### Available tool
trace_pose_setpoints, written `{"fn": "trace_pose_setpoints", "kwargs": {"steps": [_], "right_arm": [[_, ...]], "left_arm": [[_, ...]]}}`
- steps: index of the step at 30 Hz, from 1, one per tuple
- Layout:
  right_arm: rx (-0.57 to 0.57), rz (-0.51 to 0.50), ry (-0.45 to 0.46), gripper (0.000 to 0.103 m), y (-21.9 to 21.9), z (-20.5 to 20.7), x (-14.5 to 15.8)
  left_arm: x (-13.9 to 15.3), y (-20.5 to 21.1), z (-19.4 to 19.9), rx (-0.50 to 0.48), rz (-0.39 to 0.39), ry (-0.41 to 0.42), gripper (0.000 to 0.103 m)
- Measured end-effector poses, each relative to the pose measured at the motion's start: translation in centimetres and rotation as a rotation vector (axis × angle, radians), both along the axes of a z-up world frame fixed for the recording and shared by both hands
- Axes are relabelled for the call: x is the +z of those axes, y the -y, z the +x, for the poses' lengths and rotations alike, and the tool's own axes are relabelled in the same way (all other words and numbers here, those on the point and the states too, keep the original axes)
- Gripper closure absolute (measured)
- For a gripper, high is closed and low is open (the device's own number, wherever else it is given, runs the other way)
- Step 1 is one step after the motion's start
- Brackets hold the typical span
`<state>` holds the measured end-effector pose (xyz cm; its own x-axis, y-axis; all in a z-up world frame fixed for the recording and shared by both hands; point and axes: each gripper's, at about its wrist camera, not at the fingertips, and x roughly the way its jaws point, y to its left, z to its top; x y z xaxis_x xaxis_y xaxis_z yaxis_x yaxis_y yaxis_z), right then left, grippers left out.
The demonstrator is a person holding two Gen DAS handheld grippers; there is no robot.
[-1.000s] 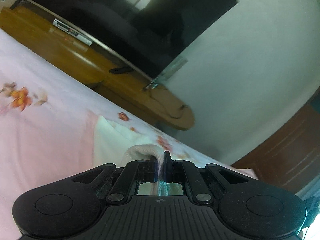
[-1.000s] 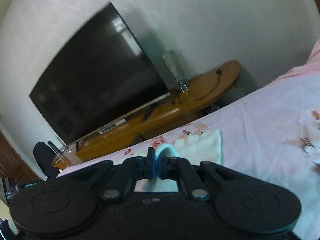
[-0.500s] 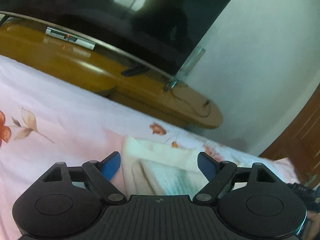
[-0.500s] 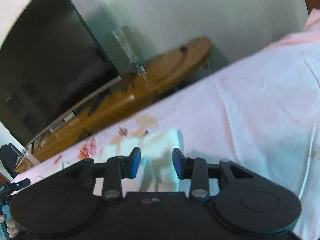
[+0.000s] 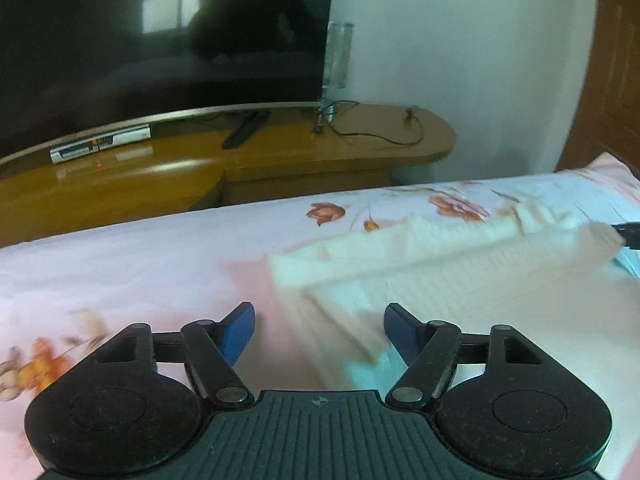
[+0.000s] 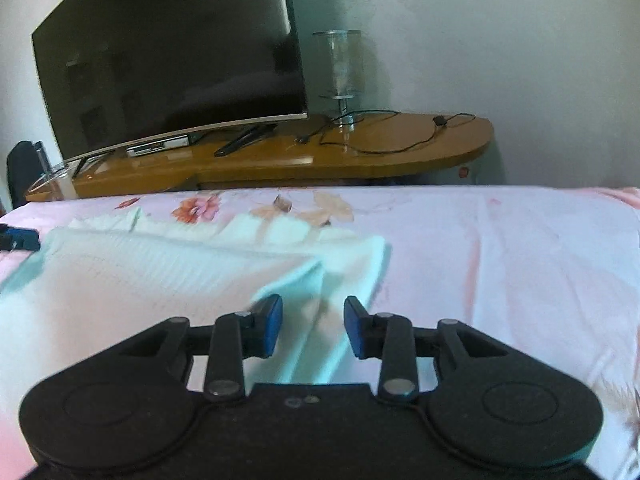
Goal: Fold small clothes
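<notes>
A small white ribbed garment (image 5: 460,276) lies folded on the pink flowered bedsheet (image 5: 120,264). My left gripper (image 5: 319,330) is open and empty, just above the garment's left edge. In the right wrist view the same garment (image 6: 140,276) spreads to the left, and my right gripper (image 6: 313,326) is open and empty above its right corner. The tip of the right gripper shows at the far right of the left wrist view (image 5: 630,234). The tip of the left gripper shows at the left edge of the right wrist view (image 6: 18,239).
A wooden TV bench (image 5: 280,160) runs along the far side of the bed, with a large dark TV (image 5: 160,40), a set-top box (image 5: 100,144), a glass stand (image 6: 342,68) and cables. A brown wooden door (image 5: 608,80) is at the right.
Both grippers were shut on the garment a second ago. They have opened, let it go, and pulled back. The garment now lies flat on the sheet.
</notes>
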<state>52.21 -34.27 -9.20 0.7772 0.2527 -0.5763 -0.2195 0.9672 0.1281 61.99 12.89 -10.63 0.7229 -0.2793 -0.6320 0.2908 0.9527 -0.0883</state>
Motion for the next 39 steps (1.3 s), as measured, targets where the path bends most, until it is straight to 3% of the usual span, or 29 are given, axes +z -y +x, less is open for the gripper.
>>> {"fn": "trace_pose_setpoints", "kwargs": {"steps": [4,7,10,16,18,19,22,24,25,27,29,30,31,32,33,34,35,38,39], "right_arm": [[-0.089,0.093,-0.023,0.068,0.6,3.3,0.1],[-0.117,0.057,-0.032,0.069,0.7,4.2,-0.3],[-0.104,0.060,-0.033,0.067,1.0,3.7,-0.4],[-0.064,0.086,-0.017,0.066,1.2,2.7,-0.5],[-0.064,0.096,-0.016,0.066,1.0,2.8,-0.5],[-0.064,0.099,-0.016,0.066,0.8,2.9,-0.5],[-0.056,0.053,-0.018,0.073,-0.1,2.9,-0.7],[-0.036,0.008,-0.010,0.080,-0.7,2.8,-0.8],[-0.026,0.000,-0.015,0.086,-0.9,2.8,-0.8],[-0.010,0.000,-0.025,0.089,-1.1,2.7,-0.7],[-0.012,-0.005,-0.021,0.082,-1.1,2.3,-0.4],[-0.007,0.008,-0.034,0.074,-1.0,2.3,-0.6],[-0.007,0.005,-0.048,0.074,-1.0,2.3,-0.8],[-0.002,-0.003,-0.043,0.077,-1.1,2.2,-0.8],[0.002,-0.007,-0.028,0.092,-1.2,2.0,-0.8],[-0.009,-0.009,-0.019,0.099,-1.3,1.9,-0.7],[-0.030,-0.005,-0.007,0.099,-1.3,1.8,-0.5],[-0.075,0.000,-0.016,0.099,-0.9,1.5,-0.5],[-0.067,-0.024,-0.048,0.098,-1.1,1.7,-1.0]], "left_arm": [[-0.5,0.0,2.7,0.120,-0.063,-0.002,0.031],[-0.7,-1.6,2.8,0.196,-0.148,0.001,0.031],[-0.9,-3.4,1.1,0.188,-0.184,0.025,0.031],[-1.0,-2.7,-0.6,0.050,-0.182,0.042,0.032],[-1.2,-1.3,-0.1,0.022,-0.165,0.005,0.049],[-1.4,-0.6,0.2,0.019,-0.148,-0.018,0.049],[-1.7,0.8,0.5,0.019,-0.093,-0.019,0.049],[-1.5,0.8,0.4,0.028,-0.098,-0.013,0.056],[-1.4,0.7,0.2,0.033,-0.098,-0.011,0.056],[-1.1,0.3,-0.3,0.036,-0.115,-0.007,0.056],[-1.4,0.0,-0.3,0.018,-0.117,-0.016,0.056],[-1.4,0.0,-0.4,0.015,-0.102,-0.013,0.056],[-1.4,0.0,-0.3,0.013,-0.105,-0.014,0.056],[-1.4,-0.1,-0.3,0.015,-0.116,-0.013,0.071],[-1.2,-0.2,-0.2,0.026,-0.122,-0.007,0.094],[-1.1,-0.5,-0.2,0.035,-0.146,-0.001,0.094],[-1.0,-0.6,-0.2,0.039,-0.162,0.008,0.094],[-1.6,0.3,-0.1,0.021,-0.076,-0.007,0.093],[-1.4,0.3,-0.3,0.029,-0.071,-0.008,0.083]]}}
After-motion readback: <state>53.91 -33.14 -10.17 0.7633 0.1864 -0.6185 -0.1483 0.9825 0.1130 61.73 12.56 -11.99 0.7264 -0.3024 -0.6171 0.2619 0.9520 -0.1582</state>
